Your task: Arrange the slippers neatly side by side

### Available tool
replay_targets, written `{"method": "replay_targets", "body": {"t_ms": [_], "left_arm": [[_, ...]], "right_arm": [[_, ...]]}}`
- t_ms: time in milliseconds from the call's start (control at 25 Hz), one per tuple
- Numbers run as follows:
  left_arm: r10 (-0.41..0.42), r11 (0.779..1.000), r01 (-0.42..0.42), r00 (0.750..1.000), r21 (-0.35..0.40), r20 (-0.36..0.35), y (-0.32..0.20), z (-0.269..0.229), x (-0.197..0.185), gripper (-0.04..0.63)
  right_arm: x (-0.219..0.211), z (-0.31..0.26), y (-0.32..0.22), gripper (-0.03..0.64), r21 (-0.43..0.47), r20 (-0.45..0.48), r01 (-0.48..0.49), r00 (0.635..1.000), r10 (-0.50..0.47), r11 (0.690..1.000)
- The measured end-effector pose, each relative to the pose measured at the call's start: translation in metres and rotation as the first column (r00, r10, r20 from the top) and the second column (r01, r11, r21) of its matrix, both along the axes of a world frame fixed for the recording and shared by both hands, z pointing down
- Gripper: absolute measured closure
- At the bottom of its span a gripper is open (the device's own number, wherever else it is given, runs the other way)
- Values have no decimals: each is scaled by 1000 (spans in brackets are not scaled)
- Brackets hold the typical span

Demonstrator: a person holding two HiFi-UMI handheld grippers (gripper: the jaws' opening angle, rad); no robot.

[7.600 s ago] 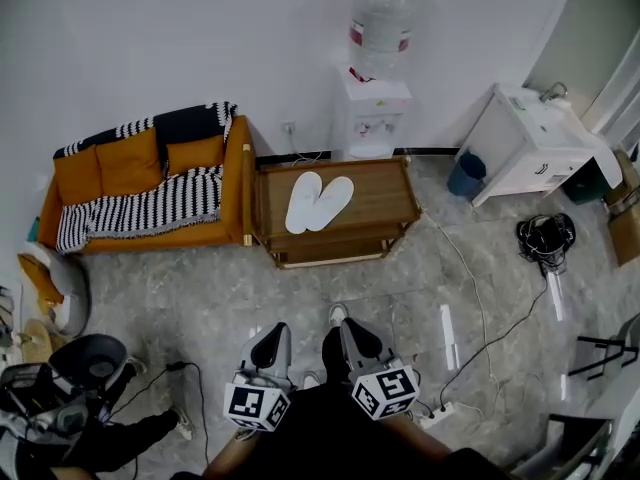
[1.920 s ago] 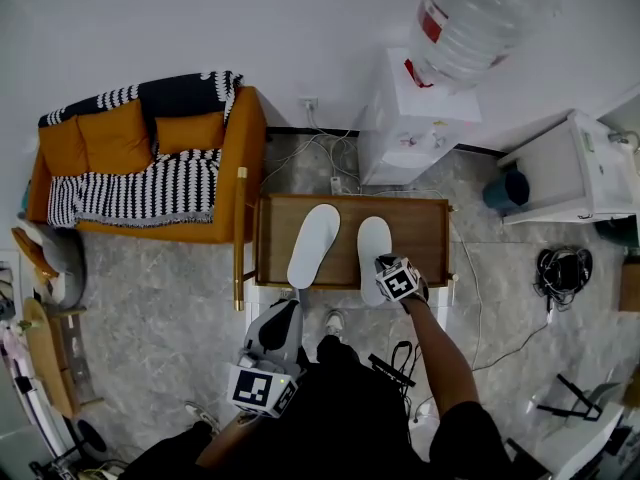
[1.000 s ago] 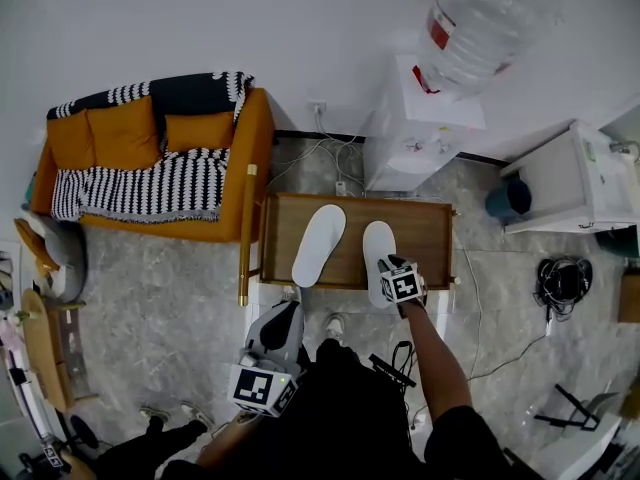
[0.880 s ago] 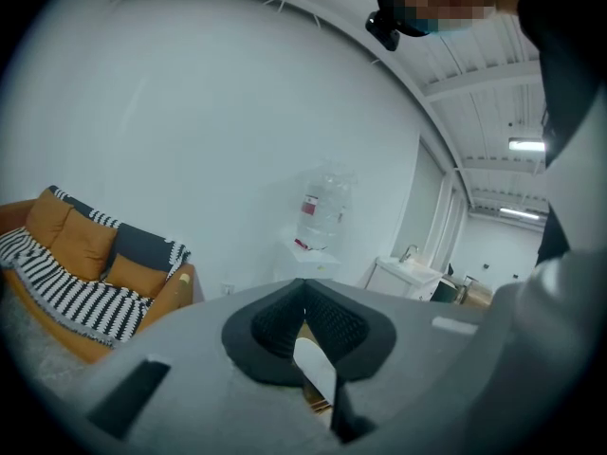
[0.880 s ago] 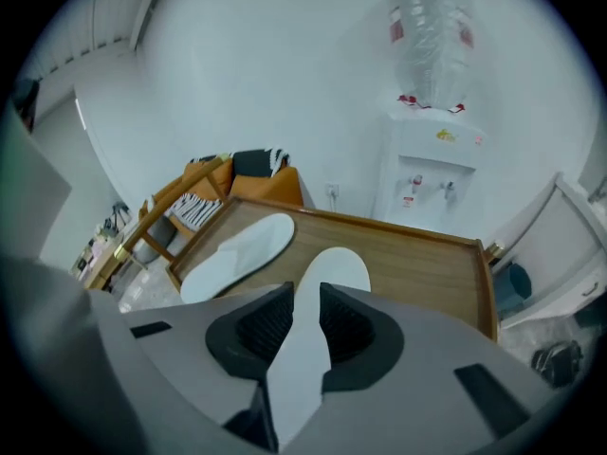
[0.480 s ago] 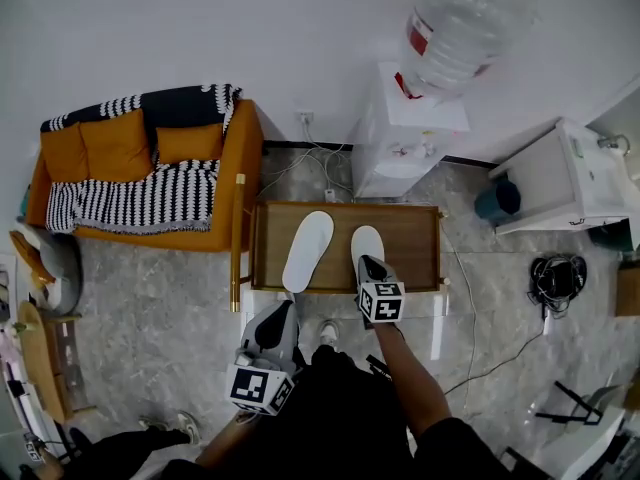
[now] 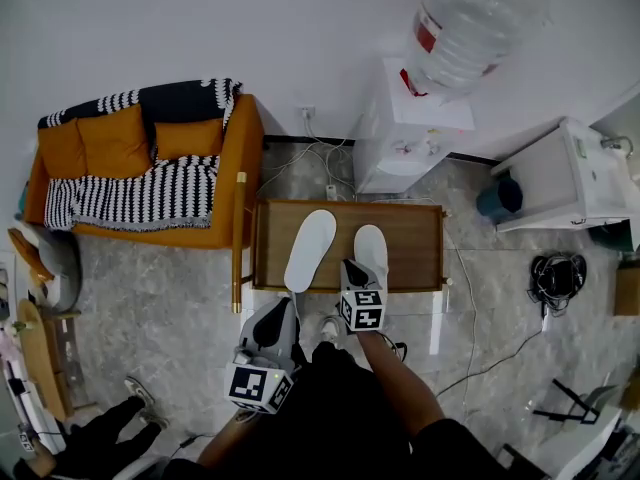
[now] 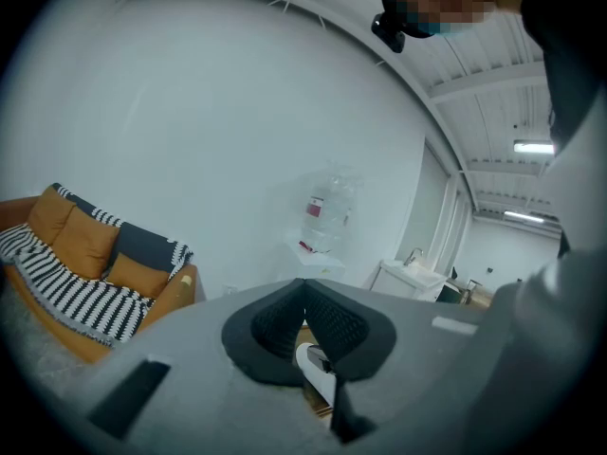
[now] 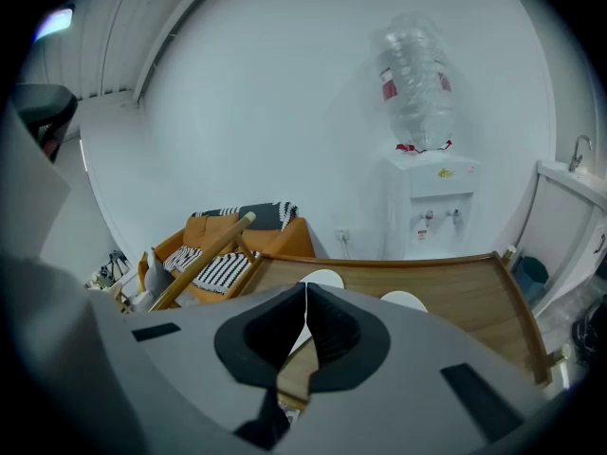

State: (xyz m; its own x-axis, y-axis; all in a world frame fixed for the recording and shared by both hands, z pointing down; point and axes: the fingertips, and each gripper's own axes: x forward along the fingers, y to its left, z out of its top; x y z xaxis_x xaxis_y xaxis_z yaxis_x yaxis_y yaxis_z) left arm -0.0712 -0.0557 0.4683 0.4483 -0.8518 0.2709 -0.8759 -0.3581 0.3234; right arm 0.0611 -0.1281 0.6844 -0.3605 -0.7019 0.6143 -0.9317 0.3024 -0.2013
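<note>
Two flat white slippers lie toes away from me on a low wooden table (image 7: 415,253). The left slipper (image 7: 310,250) leans a little to the right, and the right slipper (image 7: 372,246) lies straight, a narrow strip of wood between them. My right gripper (image 7: 351,265) sits at the table's near edge over the inner heel of the right slipper, jaws shut. From the right gripper (image 9: 305,297) view both toes (image 9: 323,279) (image 9: 406,300) lie ahead; whether fabric is pinched is unclear. My left gripper (image 7: 274,315) hangs shut and empty below the table edge.
An orange sofa (image 7: 140,183) with a striped blanket stands left of the table. A water dispenser (image 7: 415,138) stands behind it, with a white cabinet (image 7: 560,183) and a blue bin (image 7: 497,199) to the right. Cables (image 7: 470,313) trail over the floor; a person's legs (image 7: 95,438) show at lower left.
My right gripper has slid left, from the outer side of the right slipper's heel to its inner side near the table's front edge. The left gripper has stayed put.
</note>
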Motion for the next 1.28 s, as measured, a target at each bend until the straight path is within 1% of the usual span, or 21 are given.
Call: {"method": "replay_targets", "body": {"t_ms": [520,800,840,960,1280], "left_arm": [[-20,1000,20,1000,-19,-10,-17,11,-19,583],[-32,999,32,999,-37,-11,-24,18,-29,583],[-35,999,35,999,-40,-11,-24,19,-31,583],[-44,998,44,999,-53,-11,-25,24,-37,583],[-58,996,57,998,-71,-6,-30,33,-47,583]], "right_arm": [[-35,35,-23,600,-94,-10,7,1000,-8,995],[-45,71,-30,597,-192,5,-7,1000,8,981],[-46,76,-31,593,-206,5,-8,1000,10,979],[-51,89,-33,537,-242,9,-16,1000,18,970],[-64,116,-38,511,-310,15,-34,999,41,950]]}}
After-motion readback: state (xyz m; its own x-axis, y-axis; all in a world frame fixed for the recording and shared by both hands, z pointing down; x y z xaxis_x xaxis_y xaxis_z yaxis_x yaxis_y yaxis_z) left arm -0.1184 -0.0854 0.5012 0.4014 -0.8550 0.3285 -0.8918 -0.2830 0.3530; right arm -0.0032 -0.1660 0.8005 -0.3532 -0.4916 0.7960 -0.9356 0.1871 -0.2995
